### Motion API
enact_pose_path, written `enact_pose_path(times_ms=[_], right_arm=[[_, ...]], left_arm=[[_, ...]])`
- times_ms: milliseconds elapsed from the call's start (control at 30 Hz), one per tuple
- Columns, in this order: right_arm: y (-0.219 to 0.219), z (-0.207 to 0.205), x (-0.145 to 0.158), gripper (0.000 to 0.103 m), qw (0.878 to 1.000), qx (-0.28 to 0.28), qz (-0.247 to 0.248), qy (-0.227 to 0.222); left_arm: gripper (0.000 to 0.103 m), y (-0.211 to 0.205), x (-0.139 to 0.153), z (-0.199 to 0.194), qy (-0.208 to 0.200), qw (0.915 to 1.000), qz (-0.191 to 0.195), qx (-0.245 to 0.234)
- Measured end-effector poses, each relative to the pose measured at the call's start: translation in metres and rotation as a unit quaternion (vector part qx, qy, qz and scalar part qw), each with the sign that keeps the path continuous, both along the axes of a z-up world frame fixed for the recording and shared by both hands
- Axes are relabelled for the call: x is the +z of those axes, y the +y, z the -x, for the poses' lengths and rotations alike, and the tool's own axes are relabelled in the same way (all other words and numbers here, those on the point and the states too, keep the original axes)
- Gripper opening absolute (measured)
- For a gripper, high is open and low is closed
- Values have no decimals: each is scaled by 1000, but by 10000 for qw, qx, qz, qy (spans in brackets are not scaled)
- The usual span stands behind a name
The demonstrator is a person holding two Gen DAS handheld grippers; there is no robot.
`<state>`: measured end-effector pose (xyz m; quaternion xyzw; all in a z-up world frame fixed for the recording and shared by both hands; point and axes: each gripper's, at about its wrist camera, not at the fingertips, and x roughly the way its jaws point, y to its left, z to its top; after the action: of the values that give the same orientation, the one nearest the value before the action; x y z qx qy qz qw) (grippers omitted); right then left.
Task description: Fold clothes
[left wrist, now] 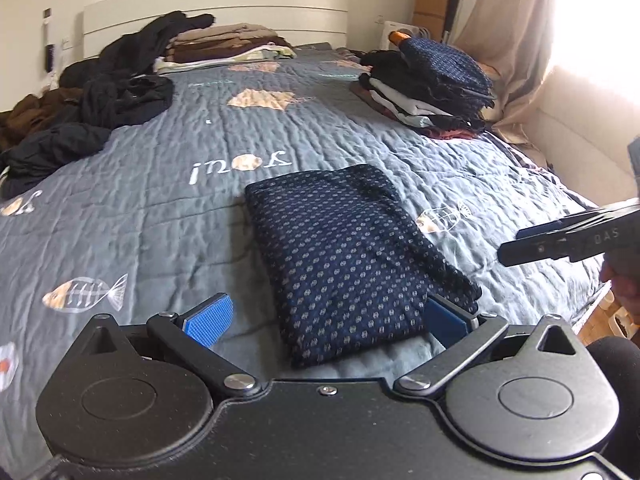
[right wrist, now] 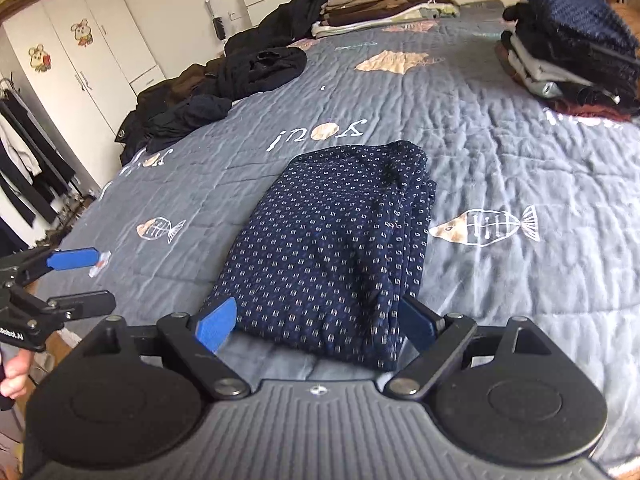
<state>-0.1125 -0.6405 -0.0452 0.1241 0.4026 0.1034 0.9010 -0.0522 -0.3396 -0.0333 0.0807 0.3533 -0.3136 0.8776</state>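
Observation:
A folded navy garment with small pale dots [left wrist: 344, 260] [right wrist: 332, 248] lies flat on the grey quilted bedspread [left wrist: 160, 208] [right wrist: 520, 168], near the bed's front edge. My left gripper [left wrist: 326, 318] is open just before the garment's near end, with its blue pads [left wrist: 208, 320] spread wider than the fold. My right gripper [right wrist: 316, 324] is also open at the near end, its blue pads [right wrist: 216, 326] on either side of the fold. In the left wrist view the right gripper [left wrist: 510, 244] hovers to the right of the garment. In the right wrist view the left gripper [right wrist: 102, 280] is at the far left.
A tall stack of folded clothes [left wrist: 432, 84] [right wrist: 572, 52] sits at the back right of the bed. Another folded stack [left wrist: 228, 44] lies by the headboard. A heap of dark unfolded clothes [left wrist: 100, 96] [right wrist: 224, 76] runs along the left side. A wardrobe [right wrist: 80, 52] stands left.

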Motion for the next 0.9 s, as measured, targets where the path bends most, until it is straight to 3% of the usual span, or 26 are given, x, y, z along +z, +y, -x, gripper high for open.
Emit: enact_pose_path(times_ms=[233,400,600,733,900], right_arm=[[-29,-49,-31,87,9995,-179,-165,211],[-41,-72,-40,87,9951,-332,-594,723],[-29,-73,-10,87,9865,-254,-646,1486],[-24,-72,39,87,9826,-277,-605,1731],[-19,-71,115,87,9831,-340,-513,1724]], left_arm=[[103,-17,-44,-55,394,9991,-87,-104],[103,-31,-40,-81,742,9961,-371,-294],[103,-34,9,-105,1370,9892,-504,-119],[103,-38,58,-109,1633,9838,-725,-118],[103,-42,122,-108,1829,9785,-927,-212]])
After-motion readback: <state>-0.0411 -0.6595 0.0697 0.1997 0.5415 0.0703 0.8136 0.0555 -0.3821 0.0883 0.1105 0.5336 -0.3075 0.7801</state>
